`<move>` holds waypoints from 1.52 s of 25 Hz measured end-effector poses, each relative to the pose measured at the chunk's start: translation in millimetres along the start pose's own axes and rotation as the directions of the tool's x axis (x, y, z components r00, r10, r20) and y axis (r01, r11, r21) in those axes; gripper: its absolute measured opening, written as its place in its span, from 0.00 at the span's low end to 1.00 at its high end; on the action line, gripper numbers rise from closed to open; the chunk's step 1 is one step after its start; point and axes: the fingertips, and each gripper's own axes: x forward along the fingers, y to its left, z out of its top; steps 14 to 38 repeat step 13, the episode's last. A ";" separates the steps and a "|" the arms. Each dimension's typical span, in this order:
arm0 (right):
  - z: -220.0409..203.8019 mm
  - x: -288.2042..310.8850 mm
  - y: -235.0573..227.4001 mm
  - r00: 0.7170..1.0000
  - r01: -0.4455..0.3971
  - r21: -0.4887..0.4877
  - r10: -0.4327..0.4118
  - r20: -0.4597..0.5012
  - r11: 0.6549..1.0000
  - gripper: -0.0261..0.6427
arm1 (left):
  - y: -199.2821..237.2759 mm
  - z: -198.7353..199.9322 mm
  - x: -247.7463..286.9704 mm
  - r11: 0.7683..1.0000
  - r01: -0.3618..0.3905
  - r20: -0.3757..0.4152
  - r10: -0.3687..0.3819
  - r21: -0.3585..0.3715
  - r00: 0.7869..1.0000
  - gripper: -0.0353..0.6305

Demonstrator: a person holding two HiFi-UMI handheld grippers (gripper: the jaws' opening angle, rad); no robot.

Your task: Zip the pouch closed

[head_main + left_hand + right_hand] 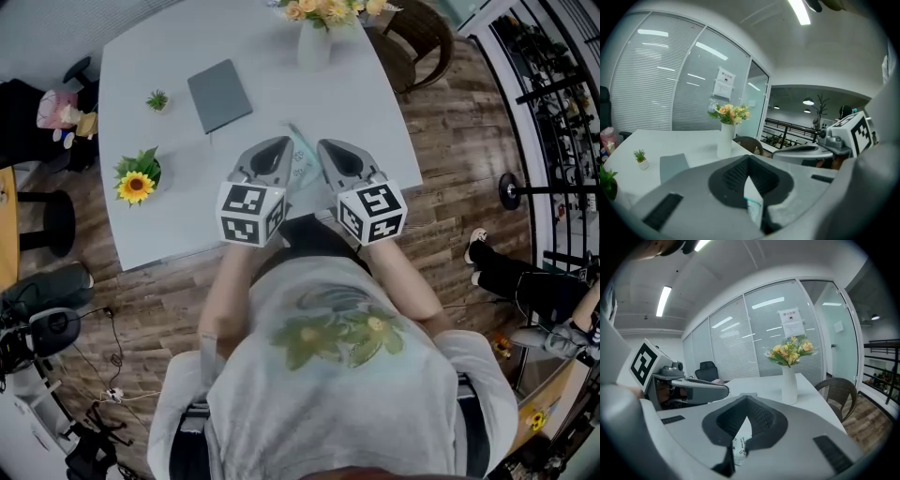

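A thin pale pouch (302, 161) with teal print is held up over the near edge of the white table (178, 225), between my two grippers. My left gripper (281, 146) is shut on the pouch's left side, and the sheet (753, 202) shows edge-on, pinched between its dark pads. My right gripper (325, 148) is shut on the right side, where the printed pouch (741, 440) hangs from its closed jaws. The two grippers sit side by side, pointing away from me. The zipper is hidden by the jaws.
On the table lie a grey notebook (219, 95), a white vase of flowers (315, 37) at the far edge, a sunflower pot (137, 178) and a small green plant (157, 100) at left. A wicker chair (417, 37) stands behind the table's right corner.
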 end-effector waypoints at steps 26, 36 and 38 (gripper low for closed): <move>0.3 -0.2 -0.5 1.000 0.001 0.001 -0.001 -0.014 1.000 0.06 | -6.9 3.0 0.7 0.999 0.049 0.018 -0.049 0.002 0.999 0.06; 0.3 -0.2 -0.5 1.000 0.001 0.001 -0.001 -0.014 1.000 0.06 | -6.9 3.0 0.7 0.999 0.049 0.018 -0.049 0.002 0.999 0.06; 0.3 -0.2 -0.5 1.000 0.001 0.001 -0.001 -0.014 1.000 0.06 | -6.9 3.0 0.7 0.999 0.049 0.018 -0.049 0.002 0.999 0.06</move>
